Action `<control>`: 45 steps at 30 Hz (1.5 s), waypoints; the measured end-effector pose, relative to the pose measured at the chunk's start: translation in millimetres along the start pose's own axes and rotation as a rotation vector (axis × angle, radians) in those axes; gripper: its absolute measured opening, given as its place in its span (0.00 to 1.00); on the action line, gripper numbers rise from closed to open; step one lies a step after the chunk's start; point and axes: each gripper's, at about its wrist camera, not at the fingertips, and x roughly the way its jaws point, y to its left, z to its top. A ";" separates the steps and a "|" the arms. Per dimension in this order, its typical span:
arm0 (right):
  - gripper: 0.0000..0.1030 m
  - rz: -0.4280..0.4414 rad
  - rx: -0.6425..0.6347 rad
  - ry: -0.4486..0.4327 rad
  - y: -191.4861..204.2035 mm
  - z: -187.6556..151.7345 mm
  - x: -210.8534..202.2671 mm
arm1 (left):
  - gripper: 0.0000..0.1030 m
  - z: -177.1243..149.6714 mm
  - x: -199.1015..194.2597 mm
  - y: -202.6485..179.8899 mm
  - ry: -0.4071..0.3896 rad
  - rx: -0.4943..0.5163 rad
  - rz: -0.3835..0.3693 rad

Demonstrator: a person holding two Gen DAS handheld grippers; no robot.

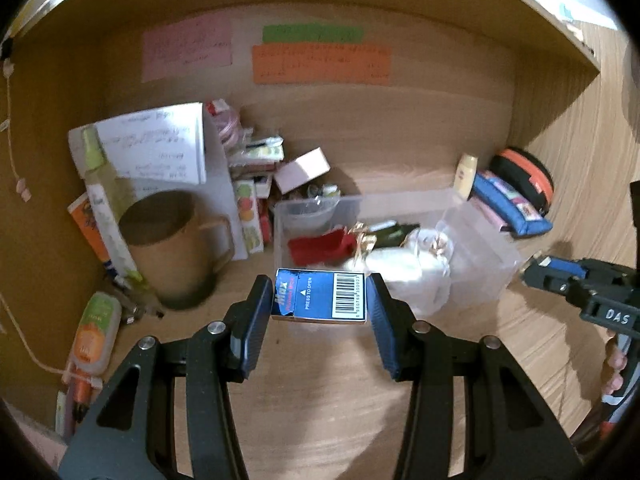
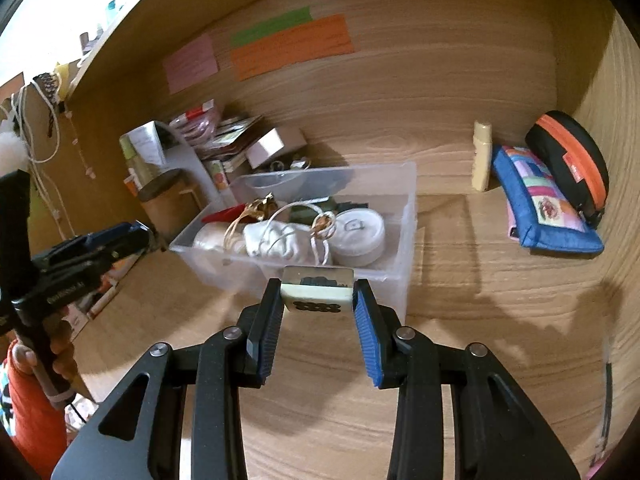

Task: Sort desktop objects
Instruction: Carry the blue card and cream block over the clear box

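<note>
Left gripper (image 1: 320, 300) clamps blue box (image 1: 320, 295); right gripper (image 2: 318, 296) clamps cream tile (image 2: 317, 295).

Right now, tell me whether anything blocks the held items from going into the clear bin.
Nothing visible does. The blue box in the left gripper and the mahjong tile in the right gripper face the open-topped clear bin.

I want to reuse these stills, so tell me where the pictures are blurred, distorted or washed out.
Left wrist view: the blue box in the left gripper is sharp, the clear bin behind is smeared, and fisheye bends the desk. Right wrist view: the tile in the right gripper is crisp, the top-left corner is washed out, and shadows fall at right.
</note>
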 end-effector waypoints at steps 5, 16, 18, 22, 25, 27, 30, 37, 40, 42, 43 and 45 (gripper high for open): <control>0.31 -0.021 -0.009 -0.019 -2.7 14.0 0.9 | 0.46 16.7 4.2 -2.2 -0.028 -0.003 -0.030; 0.31 -0.030 -0.020 -0.021 -7.7 47.3 22.7 | 0.46 47.4 34.8 -16.1 -0.034 -0.011 -0.109; 0.31 -0.028 -0.015 -0.012 -8.9 52.9 31.3 | 0.46 51.1 43.6 -16.7 -0.026 -0.013 -0.115; 0.31 0.002 -0.002 0.011 -8.1 64.4 50.6 | 0.46 54.6 57.8 -17.3 -0.010 -0.015 -0.122; 0.31 0.012 -0.008 0.025 -3.6 71.0 63.7 | 0.46 56.5 66.8 -15.7 0.000 -0.028 -0.142; 0.31 0.016 -0.011 0.038 -0.8 75.1 71.6 | 0.46 58.0 74.0 -14.1 0.010 -0.043 -0.152; 0.31 0.033 -0.016 0.064 3.7 81.6 86.1 | 0.46 61.4 86.5 -14.2 0.028 -0.051 -0.150; 0.31 0.036 -0.038 0.117 8.6 82.8 114.2 | 0.46 70.2 111.5 -8.7 0.064 -0.083 -0.143; 0.31 0.034 -0.033 0.129 7.6 77.8 122.8 | 0.46 66.6 120.4 -8.0 0.082 -0.089 -0.144; 0.31 0.038 -0.031 0.140 5.8 74.2 127.6 | 0.46 63.4 129.8 -11.2 0.102 -0.077 -0.146; 0.31 0.042 -0.030 0.143 5.0 73.3 128.9 | 0.46 61.6 133.0 -12.9 0.109 -0.069 -0.146; 0.32 0.055 -0.030 0.151 2.5 71.6 131.7 | 0.46 57.4 140.9 -16.7 0.126 -0.053 -0.142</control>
